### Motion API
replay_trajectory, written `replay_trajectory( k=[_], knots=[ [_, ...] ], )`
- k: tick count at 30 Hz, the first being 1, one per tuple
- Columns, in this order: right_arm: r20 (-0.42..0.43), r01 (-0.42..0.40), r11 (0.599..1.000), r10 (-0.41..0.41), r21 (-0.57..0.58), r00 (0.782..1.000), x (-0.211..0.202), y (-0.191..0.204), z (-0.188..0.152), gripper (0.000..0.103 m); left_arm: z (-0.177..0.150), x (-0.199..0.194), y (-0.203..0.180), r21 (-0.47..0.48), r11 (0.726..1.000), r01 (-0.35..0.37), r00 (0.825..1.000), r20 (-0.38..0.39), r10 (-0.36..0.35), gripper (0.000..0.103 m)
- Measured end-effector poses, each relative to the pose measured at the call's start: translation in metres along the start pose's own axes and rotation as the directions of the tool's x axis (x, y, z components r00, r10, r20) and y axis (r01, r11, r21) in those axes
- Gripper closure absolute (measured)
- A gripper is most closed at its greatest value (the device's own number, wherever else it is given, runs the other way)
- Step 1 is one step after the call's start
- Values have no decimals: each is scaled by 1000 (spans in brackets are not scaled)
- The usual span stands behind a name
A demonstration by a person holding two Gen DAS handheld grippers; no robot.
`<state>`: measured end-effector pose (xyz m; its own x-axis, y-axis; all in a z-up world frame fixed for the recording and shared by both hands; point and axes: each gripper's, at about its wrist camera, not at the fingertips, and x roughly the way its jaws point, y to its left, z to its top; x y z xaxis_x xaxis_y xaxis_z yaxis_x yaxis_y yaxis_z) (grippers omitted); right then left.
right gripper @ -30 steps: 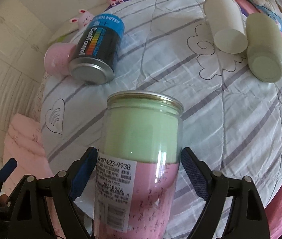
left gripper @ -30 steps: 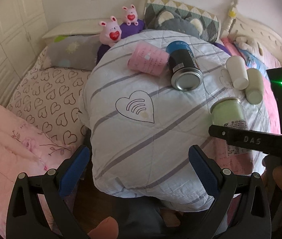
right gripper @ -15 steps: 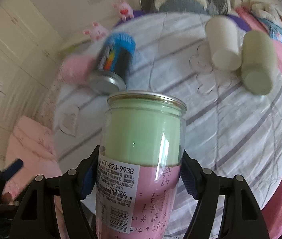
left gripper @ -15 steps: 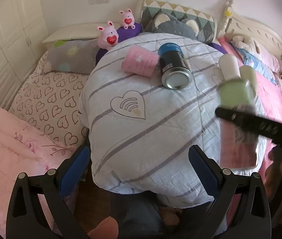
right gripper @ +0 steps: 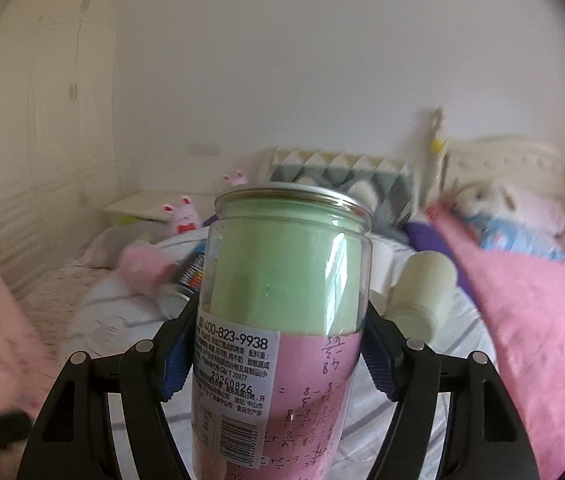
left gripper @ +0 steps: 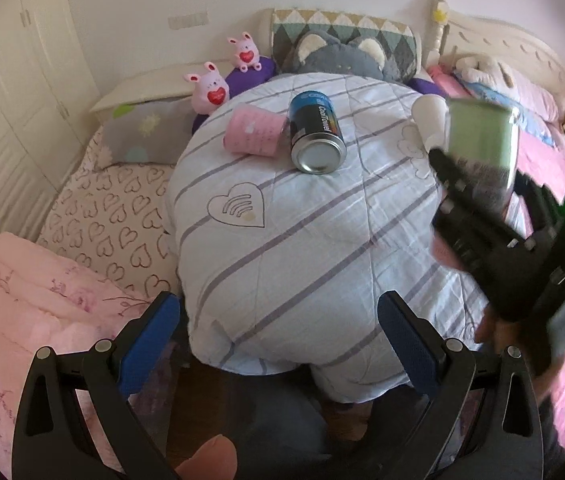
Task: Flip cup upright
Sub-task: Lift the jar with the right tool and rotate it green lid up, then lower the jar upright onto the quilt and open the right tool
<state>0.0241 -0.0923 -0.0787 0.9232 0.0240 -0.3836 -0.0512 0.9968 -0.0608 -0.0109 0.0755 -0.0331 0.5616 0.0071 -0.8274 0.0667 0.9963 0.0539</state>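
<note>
Two blue pads of the right gripper (right gripper: 278,354) press on both sides of the clear cup (right gripper: 282,320), which it holds above the bed. In the right wrist view the cup's metal rim is at 12 o'clock and its white label with printed numbers is at 7 o'clock of the cup body. Inside the cup I see light green in the upper part and pink with handwritten sums in the lower part. In the left wrist view this same cup (left gripper: 480,148) is at about 2 o'clock, blurred, with the black right gripper (left gripper: 478,200) around it.

The left gripper (left gripper: 278,344) is spread wide and nothing is between its blue pads (left gripper: 408,344). It points at the striped quilt (left gripper: 302,240).

On the quilt, at 12 o'clock in the left wrist view, a black and blue can (left gripper: 316,136) lies on its side with its metal end toward the camera. A pink cup (left gripper: 252,134) lies on its side just beside the can, at the can's 9 o'clock, and they seem to touch. A white cup (left gripper: 430,120) lies at 1 o'clock, partly hidden by the held cup. In the right wrist view a pale green cup (right gripper: 422,292) lies on its side at 3 o'clock of the held cup.

Two pink bunny toys (left gripper: 210,88) sit at 11 o'clock near the pillows, beyond the quilt.
</note>
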Motion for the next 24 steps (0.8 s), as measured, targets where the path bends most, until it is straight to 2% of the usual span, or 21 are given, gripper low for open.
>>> replay_trajectory(
  k=[2,6,8,17,19,24],
  knots=[
    [22,23,1000,-23,-14,999,-1,5,-14,31,-3,-3,-1,4,1000,-22,1000,-1,22,2],
    [13,33,999,-33,-6,999,0,8,-38,31,-9,-7,-3,4,999,-42,999,-8,42,2],
    [38,42,999,-41,-13,998,-13,9,-43,31,-10,-8,-5,9,999,-51,999,-10,51,2],
    [40,27,998,-25,-50,999,-40,8,-46,30,-19,-18,-16,17,999,-49,999,2,49,2],
    [34,21,997,-18,-76,999,-42,9,-48,22,-21,-21,-18,15,999,-46,999,3,46,2],
    [15,-3,992,5,-128,1000,-49,14,-53,22,-25,-24,-20,4,999,-40,999,10,40,2]
  ],
)
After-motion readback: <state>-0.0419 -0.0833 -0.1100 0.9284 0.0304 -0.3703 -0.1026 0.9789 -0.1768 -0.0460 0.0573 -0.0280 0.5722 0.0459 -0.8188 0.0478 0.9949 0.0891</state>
